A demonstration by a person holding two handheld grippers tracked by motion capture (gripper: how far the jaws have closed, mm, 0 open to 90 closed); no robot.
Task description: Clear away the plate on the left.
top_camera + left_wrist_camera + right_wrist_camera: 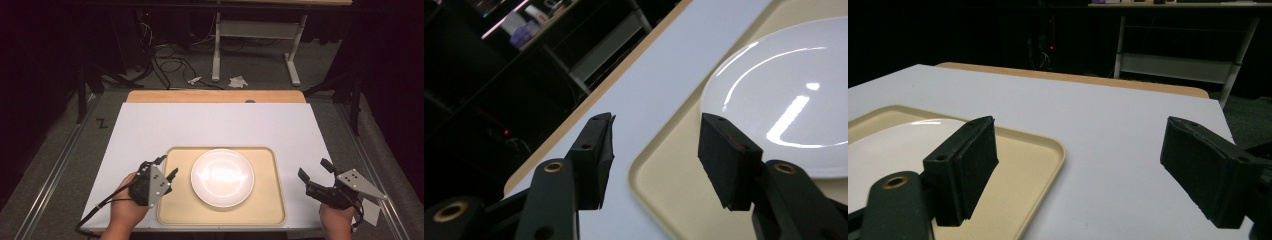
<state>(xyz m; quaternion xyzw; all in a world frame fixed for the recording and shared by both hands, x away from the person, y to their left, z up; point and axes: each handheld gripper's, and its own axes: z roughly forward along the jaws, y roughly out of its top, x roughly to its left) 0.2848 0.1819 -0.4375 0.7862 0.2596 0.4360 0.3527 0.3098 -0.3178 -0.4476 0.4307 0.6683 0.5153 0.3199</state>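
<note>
A white plate (222, 177) lies in the middle of a beige tray (267, 207) at the near side of the table. My left gripper (166, 166) hovers over the tray's left edge, jaws partly apart with nothing between them. In the left gripper view the tray's corner (649, 175) shows between the two black jaws and the plate (784, 100) lies to the right. My right gripper (315, 169) rests open to the right of the tray, nothing in it. The right gripper view has the tray (1043, 155) and plate (893, 150) at its left.
A white sheet (215, 125) covers the table, with a wooden strip (215, 96) along the far edge. Beyond the table stand a white desk frame (255, 45), cables and crumpled paper on the floor. Metal rails run along both sides.
</note>
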